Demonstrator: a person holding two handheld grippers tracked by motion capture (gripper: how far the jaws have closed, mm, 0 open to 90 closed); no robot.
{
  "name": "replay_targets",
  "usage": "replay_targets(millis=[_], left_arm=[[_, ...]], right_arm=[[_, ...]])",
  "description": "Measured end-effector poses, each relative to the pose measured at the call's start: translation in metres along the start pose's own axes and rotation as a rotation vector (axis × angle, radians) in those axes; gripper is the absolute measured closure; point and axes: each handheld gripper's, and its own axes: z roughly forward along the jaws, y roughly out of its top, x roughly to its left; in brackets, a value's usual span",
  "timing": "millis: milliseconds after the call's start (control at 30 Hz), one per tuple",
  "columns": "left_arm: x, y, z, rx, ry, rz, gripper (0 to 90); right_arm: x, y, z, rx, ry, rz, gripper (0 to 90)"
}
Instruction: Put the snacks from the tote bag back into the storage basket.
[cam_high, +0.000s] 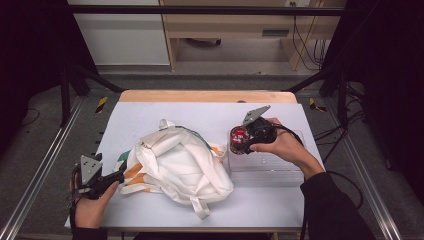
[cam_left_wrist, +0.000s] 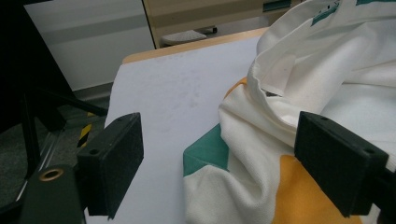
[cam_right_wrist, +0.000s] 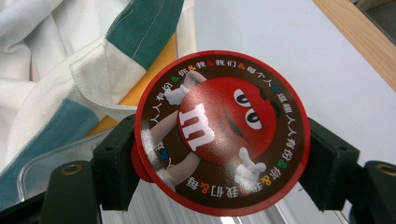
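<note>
Candy tub (cam_right_wrist: 222, 133), round, red lid with cartoon print: held in right tongs (cam_high: 243, 141), jaws clamped on opposite sides below lid, above clear plastic bin (cam_high: 265, 167) at worktop (cam_high: 200, 112) right side. Judging: rigid, light, glossy wall likely slippery; lid rim overhangs jaws, helps stop slip-through. Grip on body under lid, not on lid itself. Left tongs (cam_left_wrist: 224, 163) wide, nothing gripped, jaws straddling edge of soft white cloth bag (cam_high: 180, 165) at worktop centre.

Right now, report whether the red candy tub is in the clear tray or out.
Out: right gripper holds the red candy tub above the clear tray's left edge.
</note>
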Motion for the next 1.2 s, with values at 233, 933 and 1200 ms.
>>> replay_targets(millis=[233,933,1200], left_arm=[[0.000,0.000,0.000,0.000,-0.003,0.000,15.6],[-0.001,0.001,0.002,0.002,-0.011,0.013,15.7],[-0.001,0.001,0.002,0.003,-0.012,0.014,15.7]], right_arm=[[0.000,0.000,0.004,0.007,-0.002,0.003,25.7],[0.000,-0.009,0.016,0.025,0.013,0.019,25.7],[0.001,-0.012,0.021,0.036,0.019,0.020,25.7]])
